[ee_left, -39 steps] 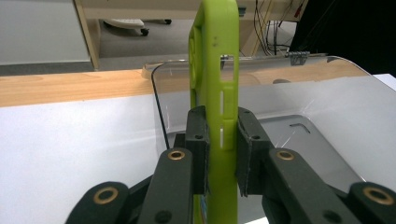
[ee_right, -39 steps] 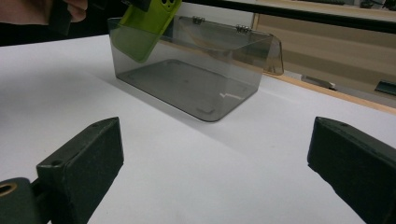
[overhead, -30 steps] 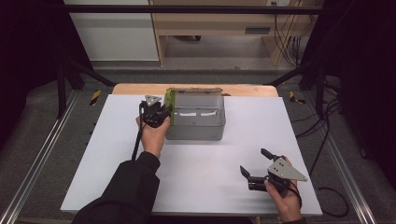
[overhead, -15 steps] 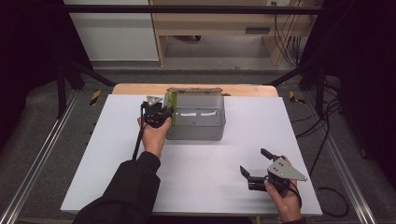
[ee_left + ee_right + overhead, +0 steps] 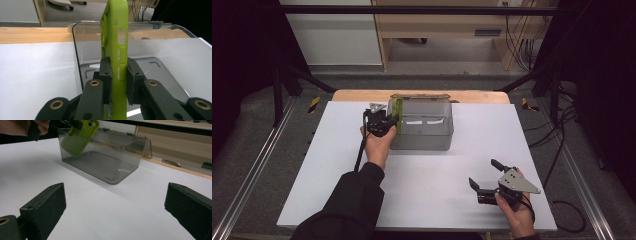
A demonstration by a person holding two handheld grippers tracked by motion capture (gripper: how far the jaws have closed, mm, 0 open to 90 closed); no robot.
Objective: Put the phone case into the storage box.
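High view: the left gripper [image 5: 384, 121] pinches a green phone case [image 5: 397, 116] on edge at the left end of a clear plastic box [image 5: 424, 131] on the white table [image 5: 312, 170]. The right gripper [image 5: 486, 176] rests near right, jaws spread.

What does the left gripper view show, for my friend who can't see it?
Two black jaws of the left gripper squeeze a lime-green phone case standing on edge, just over the near wall of a clear smoky plastic box on a white table.
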